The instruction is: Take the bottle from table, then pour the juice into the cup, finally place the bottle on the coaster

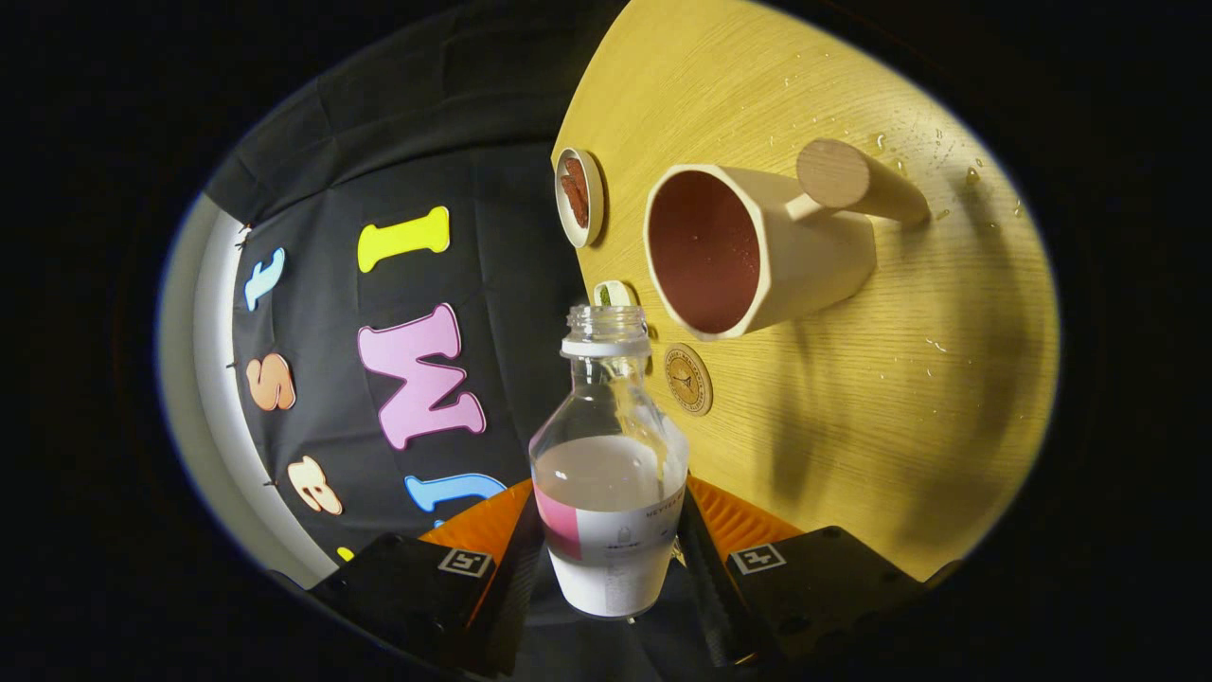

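The fingers [611, 545] were clamped on one open bottle [609, 455], low in the frame's centre, tilted; one cup [757, 251] lay upper right on the bench [900, 379]; one coaster [688, 379] sat between them; one small dish [579, 197] beyond.

1. The bottle [608, 464] is showing clear plastic, pale pinkish-white juice, and a white label with a pink patch.
2. The cup [757, 248] is showing cream outside and dark red inside.
3. The table [900, 379] is showing yellow wood grain.
4. The coaster [688, 379] is showing tan with a dark ring pattern.
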`<state>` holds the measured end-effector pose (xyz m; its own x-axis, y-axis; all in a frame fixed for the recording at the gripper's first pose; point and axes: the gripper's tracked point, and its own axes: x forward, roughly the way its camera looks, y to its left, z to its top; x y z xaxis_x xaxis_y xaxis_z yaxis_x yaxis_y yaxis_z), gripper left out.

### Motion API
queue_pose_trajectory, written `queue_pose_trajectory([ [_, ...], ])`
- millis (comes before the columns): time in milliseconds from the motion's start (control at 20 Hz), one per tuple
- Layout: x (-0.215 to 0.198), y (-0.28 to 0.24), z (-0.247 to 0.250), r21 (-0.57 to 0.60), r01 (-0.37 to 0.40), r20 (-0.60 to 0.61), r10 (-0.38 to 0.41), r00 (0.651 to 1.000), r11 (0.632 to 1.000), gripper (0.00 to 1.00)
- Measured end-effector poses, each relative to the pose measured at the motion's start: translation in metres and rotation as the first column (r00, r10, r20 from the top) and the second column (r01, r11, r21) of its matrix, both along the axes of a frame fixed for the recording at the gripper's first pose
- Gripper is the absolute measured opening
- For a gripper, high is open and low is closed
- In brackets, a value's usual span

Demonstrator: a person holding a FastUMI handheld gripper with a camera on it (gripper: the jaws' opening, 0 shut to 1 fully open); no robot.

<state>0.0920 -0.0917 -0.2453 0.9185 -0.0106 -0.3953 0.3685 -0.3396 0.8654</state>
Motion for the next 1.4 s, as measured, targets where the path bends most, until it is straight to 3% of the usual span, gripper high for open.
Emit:
queue_pose_trajectory([
  [1400, 0.004, -0.004, 0.011, 0.142, 0.082, -0.006, -0.082, 0.997, 0.986, 0.76],
])
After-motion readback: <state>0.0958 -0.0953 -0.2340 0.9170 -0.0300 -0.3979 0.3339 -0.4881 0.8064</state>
